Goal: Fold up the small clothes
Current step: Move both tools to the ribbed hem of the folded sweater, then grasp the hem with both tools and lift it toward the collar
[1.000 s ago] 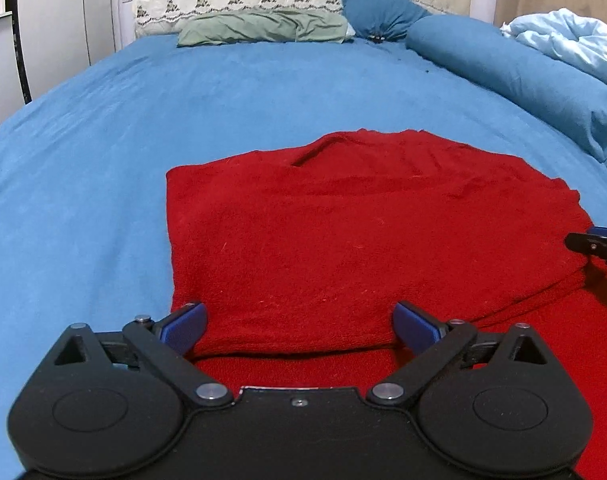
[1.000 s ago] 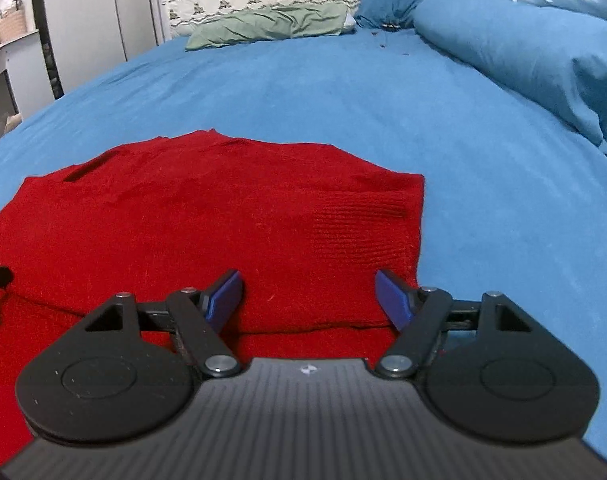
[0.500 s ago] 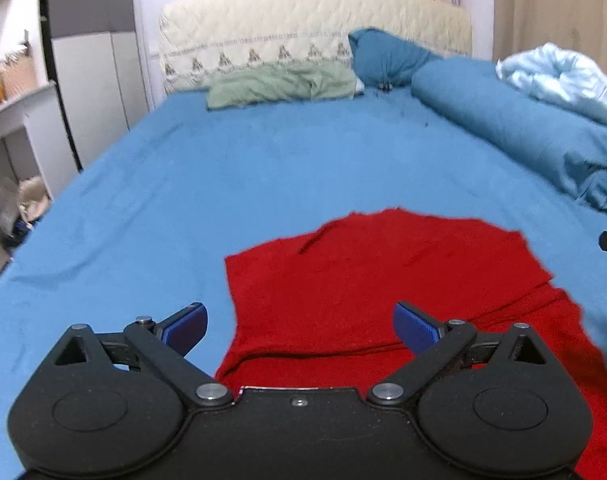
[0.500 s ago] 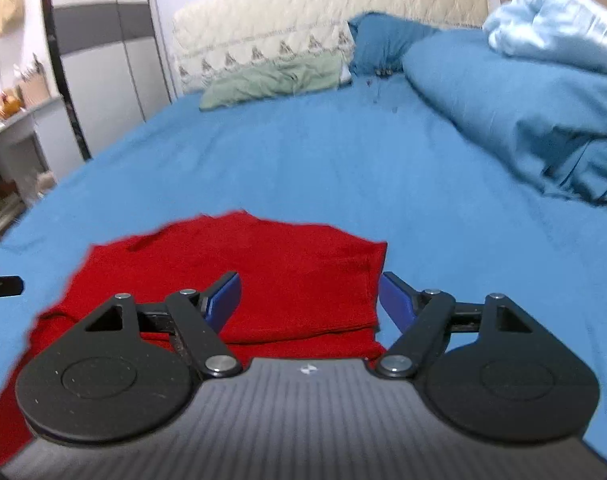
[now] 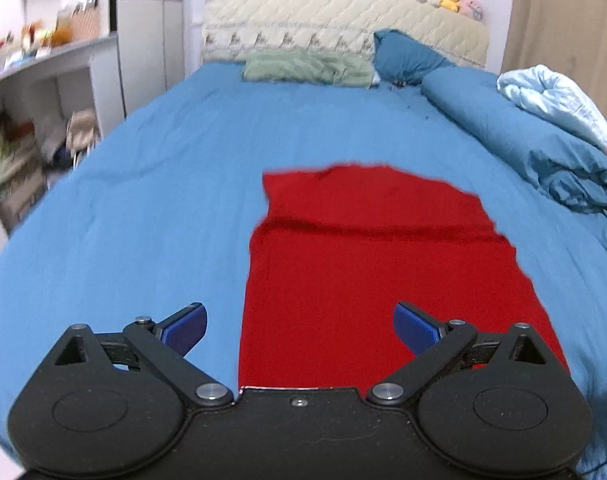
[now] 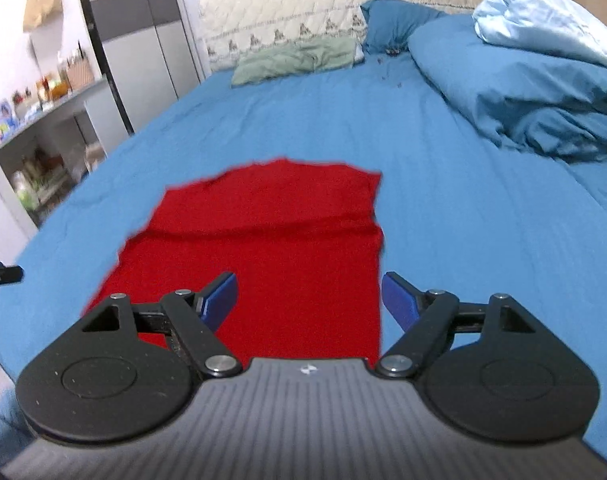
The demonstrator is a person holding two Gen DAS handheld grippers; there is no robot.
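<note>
A red knit garment (image 5: 379, 256) lies flat on the blue bed sheet (image 5: 143, 208), its far part folded over the near part, with a fold edge across the middle. It also shows in the right wrist view (image 6: 275, 240). My left gripper (image 5: 299, 326) is open and empty, held above the garment's near left edge. My right gripper (image 6: 309, 298) is open and empty, held above the garment's near right edge. A tip of the left gripper shows at the left edge of the right wrist view (image 6: 1, 274).
A rolled blue duvet (image 5: 523, 140) with a pale blue blanket (image 5: 555, 100) lies along the bed's right side. A green pillow (image 5: 307, 68) and a blue pillow (image 5: 403, 58) lie by the quilted headboard (image 5: 343, 24). Shelves (image 5: 43, 92) stand left of the bed.
Both grippers have lifted and drawn back from the garment, staying open. The garment now looks smaller and farther below, and more of the room is in view.
</note>
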